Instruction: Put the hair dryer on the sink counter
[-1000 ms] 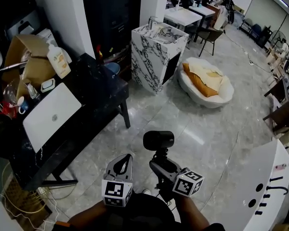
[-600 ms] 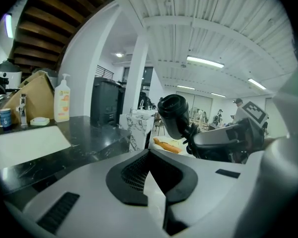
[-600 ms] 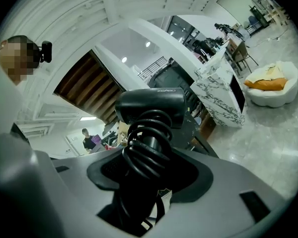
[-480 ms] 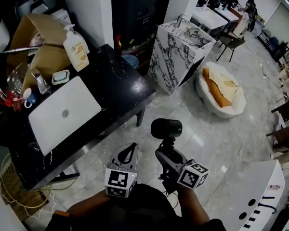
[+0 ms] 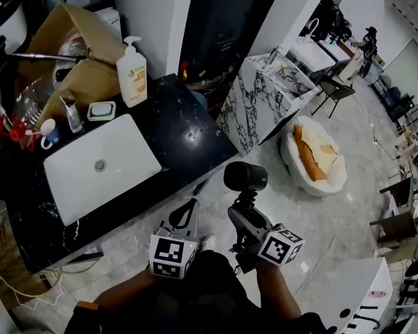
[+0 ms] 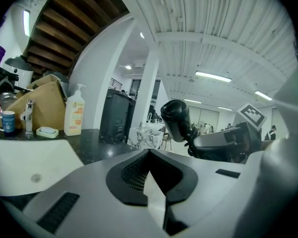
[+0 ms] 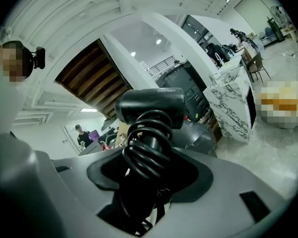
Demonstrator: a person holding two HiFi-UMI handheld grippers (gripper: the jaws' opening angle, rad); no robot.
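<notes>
Right gripper view puts the nearest thing first: my right claw (image 7: pixel 141 182) is clamped on the handle of the black hair dryer (image 7: pixel 151 105), with the dryer's coiled cord (image 7: pixel 146 155) bunched round that handle between the jaws. The barrel sits above the jaws, lying crosswise.

In the left gripper view my left claw (image 6: pixel 150 157) has its jaws drawn together with nothing between them. The dryer shows off to its right, held up in the air.

From the head view the 2 claws hang side by side, low in the picture, over the pale floor (image 5: pixel 313 221). The dryer is held above that floor, near the closest corner of the black table (image 5: pixel 188 127) but apart from it, so it isn't on the table yet.

A white sink basin (image 5: pixel 101 165) is set into the table top. Behind the basin stand a chrome faucet (image 5: pixel 70 113) and a small soap dish (image 5: pixel 102 110), with a pump bottle of soap (image 5: pixel 132 64) just beyond the dish. A mug (image 5: pixel 47 132) sits at the far left edge, and an open cardboard box (image 5: pixel 83 40) is at the back.

Past the table's far end stands 1 marble-patterned cabinet (image 5: pixel 265 96). Farther out on the floor lies a round white bed (image 5: pixel 327 179) with an orange cushion in it.
</notes>
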